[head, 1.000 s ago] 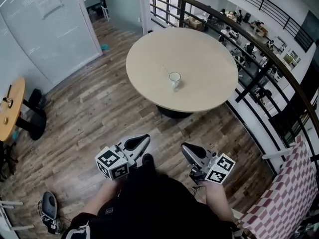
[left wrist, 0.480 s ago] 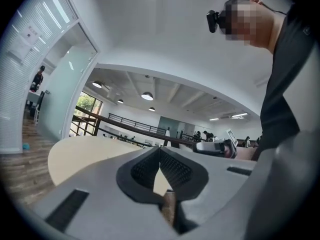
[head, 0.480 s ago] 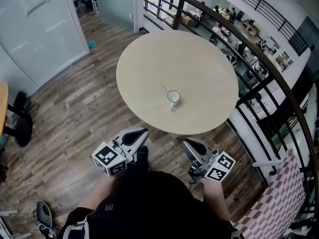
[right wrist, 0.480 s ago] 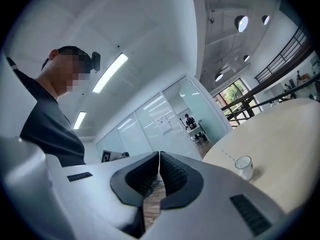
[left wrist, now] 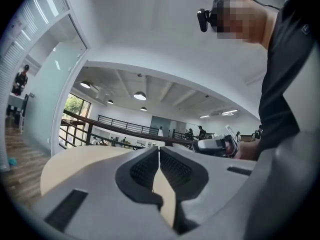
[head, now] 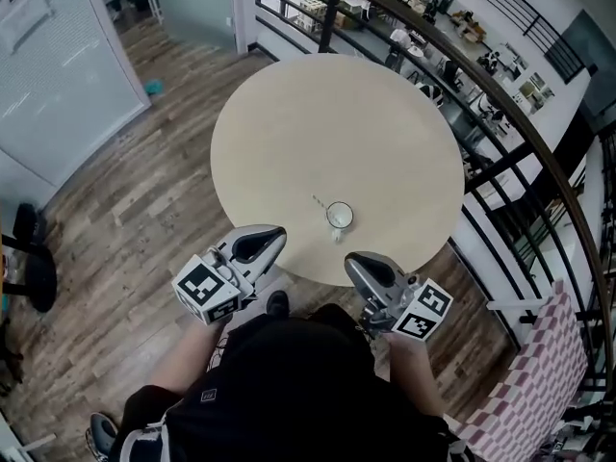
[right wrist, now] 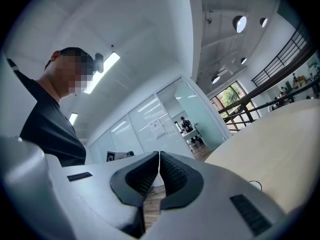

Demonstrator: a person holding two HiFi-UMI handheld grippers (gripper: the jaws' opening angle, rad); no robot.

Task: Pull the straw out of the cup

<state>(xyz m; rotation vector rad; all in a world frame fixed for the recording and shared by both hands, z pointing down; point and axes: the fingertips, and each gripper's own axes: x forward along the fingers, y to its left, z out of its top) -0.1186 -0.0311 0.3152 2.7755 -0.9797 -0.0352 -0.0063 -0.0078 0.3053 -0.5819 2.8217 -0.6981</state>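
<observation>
Head view: the left gripper (head: 277, 232) and the right gripper (head: 353, 261), each with jaws pressed together on nothing, hover at the near edge of the round surface (head: 289, 123). Just beyond them stands the white cup (head: 339, 216), its straw (head: 318, 202) slanting out to the left. A railing (head: 500, 128) curves behind the surface. Only this view shows the cup; the right gripper view shows glass partitions (right wrist: 150, 119).
</observation>
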